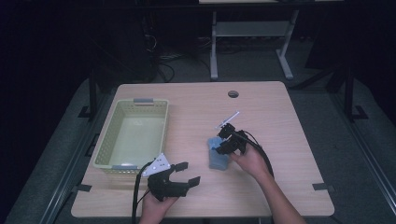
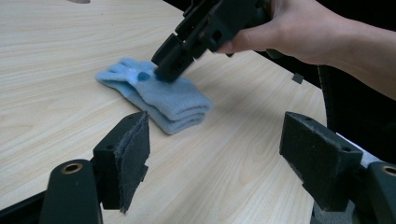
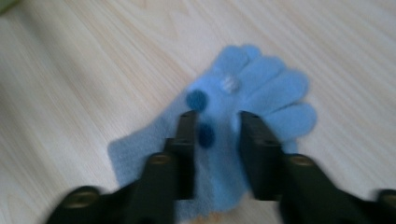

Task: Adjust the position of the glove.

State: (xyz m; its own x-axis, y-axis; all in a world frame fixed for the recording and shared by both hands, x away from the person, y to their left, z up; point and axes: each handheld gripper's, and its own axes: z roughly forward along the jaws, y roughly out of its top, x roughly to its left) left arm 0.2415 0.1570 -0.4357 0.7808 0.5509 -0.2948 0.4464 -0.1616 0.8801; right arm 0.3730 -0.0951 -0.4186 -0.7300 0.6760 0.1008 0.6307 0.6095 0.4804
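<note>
Right gripper (image 1: 223, 141) over blue glove (image 1: 217, 157); left gripper (image 1: 184, 173) apart.

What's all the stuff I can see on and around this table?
Gloves: light blue knit with dark blue and white dots, apparently a stacked pair, on the table right of centre, under the right gripper.
Basket: one, pale yellow-green plastic, nothing in it, on the table's left side.
Pen-like stick: one, white, lying just beyond the gloves.
Table: one, light wood, with a round hole near the far edge.
Desk frame: one, grey, on the floor behind the table.
Left gripper: one, black, jaws wide apart, near the front edge, holding nothing.
Right gripper: one, black, jaws a little apart, tips down on the top glove.
Hands: two, one holding each gripper.
</note>
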